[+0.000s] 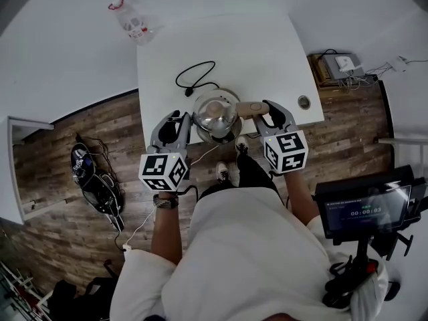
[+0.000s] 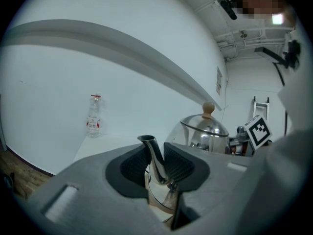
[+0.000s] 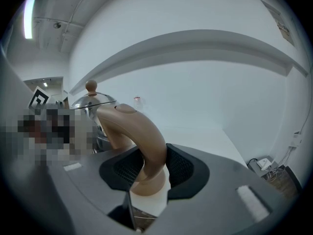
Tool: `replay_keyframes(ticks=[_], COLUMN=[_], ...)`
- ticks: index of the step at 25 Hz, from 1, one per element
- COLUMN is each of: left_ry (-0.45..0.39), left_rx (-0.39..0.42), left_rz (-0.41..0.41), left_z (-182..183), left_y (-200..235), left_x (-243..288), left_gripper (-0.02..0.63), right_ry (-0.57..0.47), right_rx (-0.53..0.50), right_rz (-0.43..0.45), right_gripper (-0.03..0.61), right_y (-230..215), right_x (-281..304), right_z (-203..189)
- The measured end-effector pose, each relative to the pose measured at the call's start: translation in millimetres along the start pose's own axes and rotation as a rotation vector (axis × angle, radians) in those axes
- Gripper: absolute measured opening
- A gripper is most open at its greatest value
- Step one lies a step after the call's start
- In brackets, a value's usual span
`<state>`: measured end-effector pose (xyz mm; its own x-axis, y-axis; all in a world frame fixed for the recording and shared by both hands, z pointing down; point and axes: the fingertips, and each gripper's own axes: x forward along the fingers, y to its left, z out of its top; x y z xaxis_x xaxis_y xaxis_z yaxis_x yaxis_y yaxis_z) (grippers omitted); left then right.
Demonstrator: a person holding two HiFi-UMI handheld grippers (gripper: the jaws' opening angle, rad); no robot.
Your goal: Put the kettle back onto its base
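Note:
A steel kettle (image 1: 215,114) with a wooden lid knob is at the near edge of the white table (image 1: 254,45), over a dark round base (image 1: 228,139). I cannot tell whether it rests on the base. My left gripper (image 1: 180,127) is shut on the kettle's thin steel spout (image 2: 152,156), which stands between its pads. My right gripper (image 1: 266,114) is shut on the tan curved handle (image 3: 139,133). The left gripper view shows the kettle's body (image 2: 204,131) beyond the spout. In the right gripper view the kettle's body (image 3: 93,104) sits left of the handle.
A black cord (image 1: 194,79) loops across the table behind the kettle. A clear plastic bottle (image 1: 134,24) stands at the table's far left corner. A round grommet (image 1: 304,102) is at the right edge. A monitor on a stand (image 1: 368,209) is at my right, and bags (image 1: 93,179) lie on the floor at left.

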<state>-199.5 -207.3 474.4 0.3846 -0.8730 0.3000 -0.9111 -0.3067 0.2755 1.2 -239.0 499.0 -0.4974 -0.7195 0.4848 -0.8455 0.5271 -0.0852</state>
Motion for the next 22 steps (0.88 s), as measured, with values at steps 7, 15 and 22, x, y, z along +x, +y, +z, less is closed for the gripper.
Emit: replay_keyframes(ticks=[7,15,22], left_ry=[0.017,0.044,0.061], left_rx=[-0.009,-0.033,-0.028], left_rz=[0.02,0.038,0.043], left_z=[-9.4,-27.8,-33.1], left_y=[3.6,10.4,14.0], left_x=[-4.1,-0.8,1.4], left_gripper=[0.104,0.104,0.104], right_ry=[0.011,0.04,0.063], right_rx=[-0.02,-0.046,-0.058], right_rz=[0.01,0.006,0.011], right_gripper=[0.143,0.143,0.143], right_y=[3.2,3.6,5.7], right_x=[5.0,14.9,17.5], right_z=[-4.4,-16.1,-24.8])
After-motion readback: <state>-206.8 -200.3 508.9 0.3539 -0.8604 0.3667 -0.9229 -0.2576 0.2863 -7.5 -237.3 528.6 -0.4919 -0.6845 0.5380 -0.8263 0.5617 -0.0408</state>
